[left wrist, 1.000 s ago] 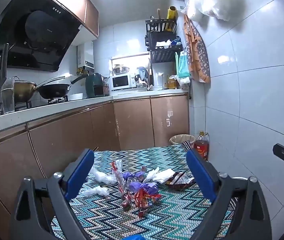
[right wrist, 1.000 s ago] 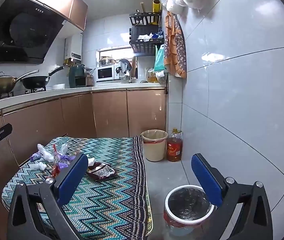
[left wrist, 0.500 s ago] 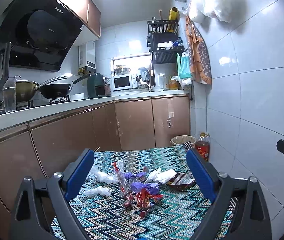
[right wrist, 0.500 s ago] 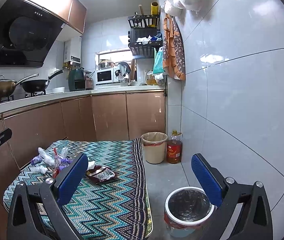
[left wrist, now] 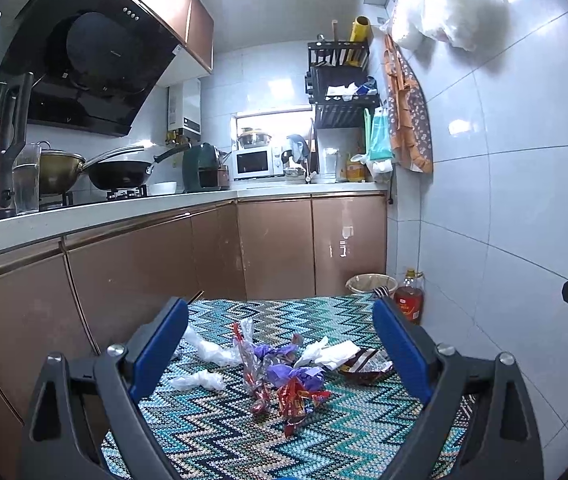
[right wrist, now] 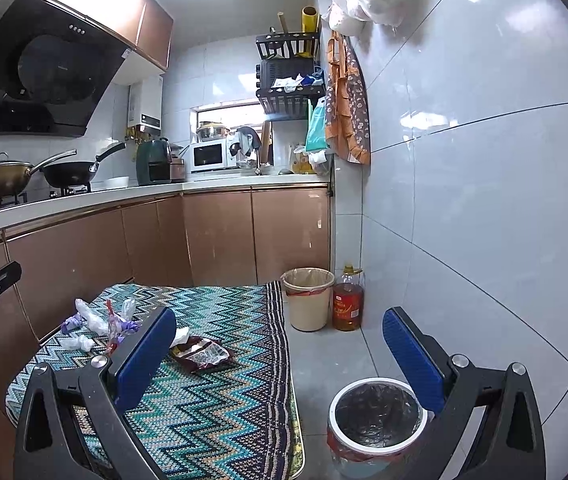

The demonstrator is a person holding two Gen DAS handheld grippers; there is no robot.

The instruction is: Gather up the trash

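Observation:
Trash lies scattered on a zigzag-patterned mat (left wrist: 220, 432): red candy wrappers (left wrist: 297, 400), purple wrappers (left wrist: 295, 374), white crumpled tissues (left wrist: 200, 380) and a dark brown snack packet (left wrist: 365, 364). My left gripper (left wrist: 280, 344) hovers open above and in front of this pile, holding nothing. My right gripper (right wrist: 280, 348) is open too, with nothing between its fingers, above the mat's right edge. The brown snack packet (right wrist: 202, 354) lies just beyond its left finger. A small white-rimmed bin (right wrist: 375, 416) lined with a dark bag stands on the floor by its right finger.
Brown cabinets (left wrist: 132, 264) and a countertop run along the left and far side. A beige bin (right wrist: 307, 298) and an oil bottle (right wrist: 347, 300) stand in the far corner by the tiled wall (right wrist: 483, 220). Grey floor (right wrist: 331, 356) shows between mat and wall.
Both views have shifted slightly; the cameras have risen or tilted a little, with the trash pile sitting marginally lower. Both grippers stay open and empty.

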